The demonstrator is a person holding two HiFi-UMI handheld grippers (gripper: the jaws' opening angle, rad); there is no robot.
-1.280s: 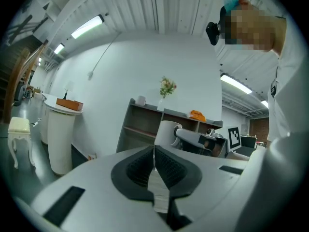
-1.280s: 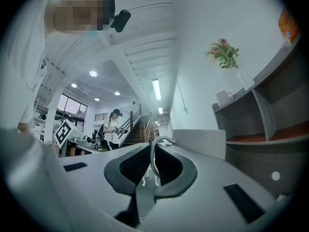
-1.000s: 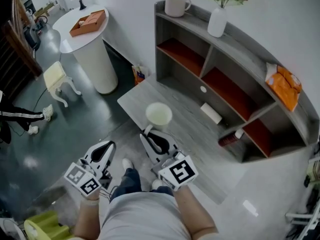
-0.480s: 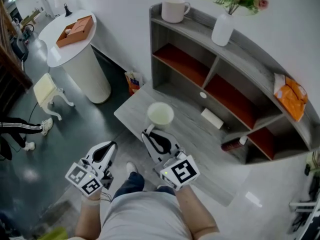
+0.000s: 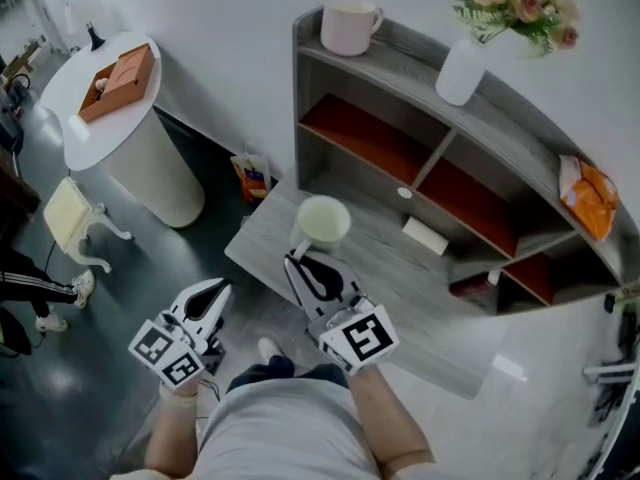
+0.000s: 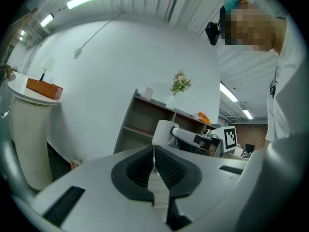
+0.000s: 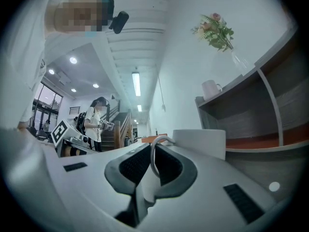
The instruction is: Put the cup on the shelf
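Note:
A pale cream cup (image 5: 322, 220) hangs over the grey wooden platform (image 5: 395, 303) in front of the shelf (image 5: 400, 63). My right gripper (image 5: 303, 266) is shut on the cup's handle. In the right gripper view the thin handle (image 7: 153, 154) stands pinched between the dark pads, with the cup's body (image 7: 200, 141) just beyond. My left gripper (image 5: 210, 296) is held lower left of it, over the floor, shut and empty. In the left gripper view its jaws (image 6: 154, 162) meet, and the cup (image 6: 163, 132) shows ahead.
The shelf top carries a second cup (image 5: 348, 26), a white vase with flowers (image 5: 462, 68) and an orange bag (image 5: 592, 196). A white box (image 5: 427, 235) and a red can (image 5: 470, 286) lie low in the shelf. A round white table (image 5: 110, 118) stands left.
The view has shifted towards the shelf. The right gripper has carried the cup slightly nearer the shelf's left end. The left gripper has kept its place beside it.

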